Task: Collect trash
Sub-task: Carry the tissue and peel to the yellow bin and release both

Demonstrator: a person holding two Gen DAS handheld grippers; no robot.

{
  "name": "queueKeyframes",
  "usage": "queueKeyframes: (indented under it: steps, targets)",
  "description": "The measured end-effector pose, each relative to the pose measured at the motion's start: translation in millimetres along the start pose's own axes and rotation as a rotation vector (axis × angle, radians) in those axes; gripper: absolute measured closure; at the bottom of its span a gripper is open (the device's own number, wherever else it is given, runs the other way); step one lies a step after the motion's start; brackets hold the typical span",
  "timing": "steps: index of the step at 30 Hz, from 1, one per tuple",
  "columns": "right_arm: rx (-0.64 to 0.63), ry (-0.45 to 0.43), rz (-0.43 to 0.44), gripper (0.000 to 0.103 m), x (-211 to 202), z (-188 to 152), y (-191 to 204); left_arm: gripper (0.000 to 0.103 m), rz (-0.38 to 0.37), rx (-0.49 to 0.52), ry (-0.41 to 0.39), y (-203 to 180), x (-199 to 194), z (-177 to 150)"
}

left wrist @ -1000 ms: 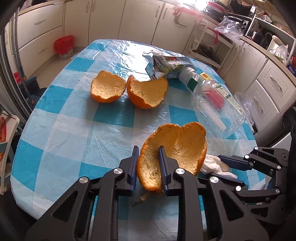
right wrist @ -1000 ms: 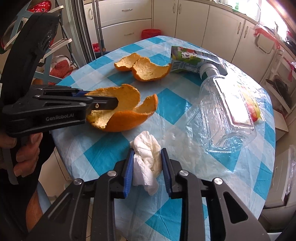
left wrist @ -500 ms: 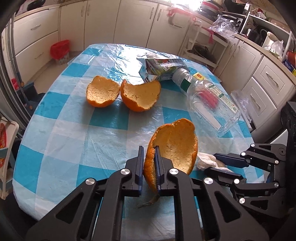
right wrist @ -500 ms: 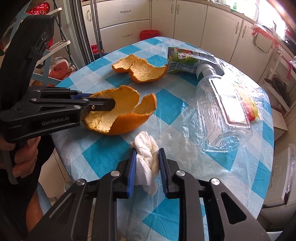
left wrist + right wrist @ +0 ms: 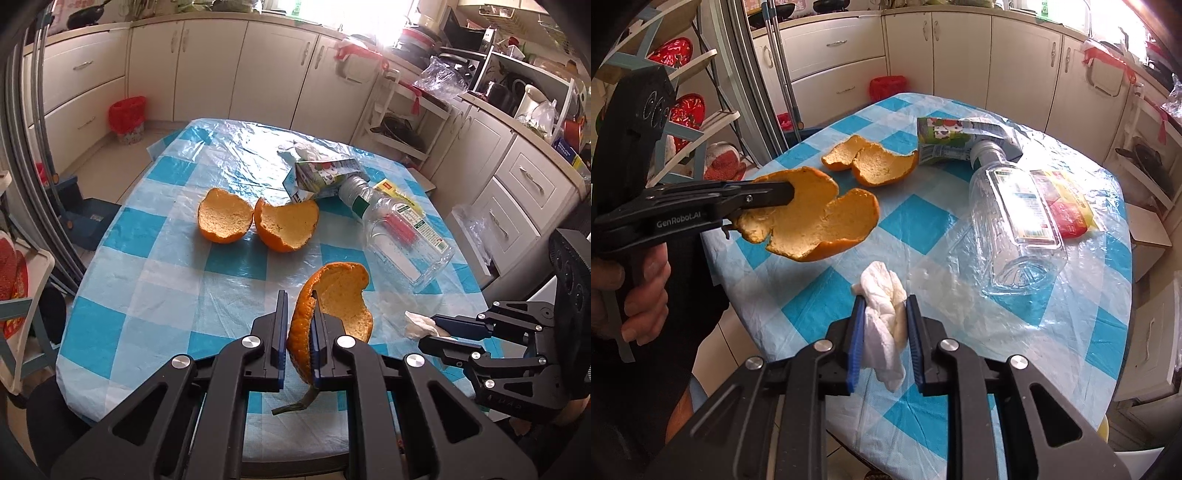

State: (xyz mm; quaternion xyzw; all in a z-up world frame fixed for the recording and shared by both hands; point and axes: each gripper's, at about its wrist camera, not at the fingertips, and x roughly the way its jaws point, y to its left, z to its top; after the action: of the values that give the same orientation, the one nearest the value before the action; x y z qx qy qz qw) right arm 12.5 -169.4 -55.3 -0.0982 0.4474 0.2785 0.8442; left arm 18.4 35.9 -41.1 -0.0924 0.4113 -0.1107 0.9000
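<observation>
My left gripper (image 5: 298, 325) is shut on the rim of a large orange peel (image 5: 340, 295), lifted above the blue-checked table (image 5: 166, 288); the same peel (image 5: 820, 218) hangs off the table in the right wrist view, under the left gripper (image 5: 775, 194). My right gripper (image 5: 884, 328) is shut on a crumpled white tissue (image 5: 884, 314), raised over the table's near edge; that tissue (image 5: 421, 325) also pokes from the right gripper (image 5: 439, 328) in the left wrist view. Two more peel halves (image 5: 258, 221), a flattened juice carton (image 5: 321, 177) and a clear plastic bottle (image 5: 399, 236) lie on the table.
A yellow and red wrapper (image 5: 1067, 206) lies beside the bottle. A red bin (image 5: 127, 118) stands on the floor by the white cabinets (image 5: 258, 74). A rack with plates (image 5: 683, 122) stands at the left, and a hand (image 5: 635, 291) grips the left tool's handle.
Both grippers closed further on their loads and rose. The peel left the tablecloth and tipped up on edge; the tissue came up off the table with the right gripper.
</observation>
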Motion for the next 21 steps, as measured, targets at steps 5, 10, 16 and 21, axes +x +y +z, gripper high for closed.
queueKeyframes:
  steps: [5,10,16,21]
  targets:
    - [0.006,-0.016,-0.003,0.080,-11,-4,-2,0.094,-0.003,0.038,-0.027,-16,-12,3]
    - [0.019,-0.047,-0.028,0.080,-30,-11,-10,0.094,-0.014,0.091,-0.054,-41,-22,5]
    - [0.115,-0.091,-0.104,0.080,-68,-35,-47,0.094,-0.063,0.149,-0.066,-79,-27,7]
    - [0.237,-0.084,-0.215,0.080,-102,-66,-97,0.094,-0.148,0.203,-0.061,-128,-23,7]
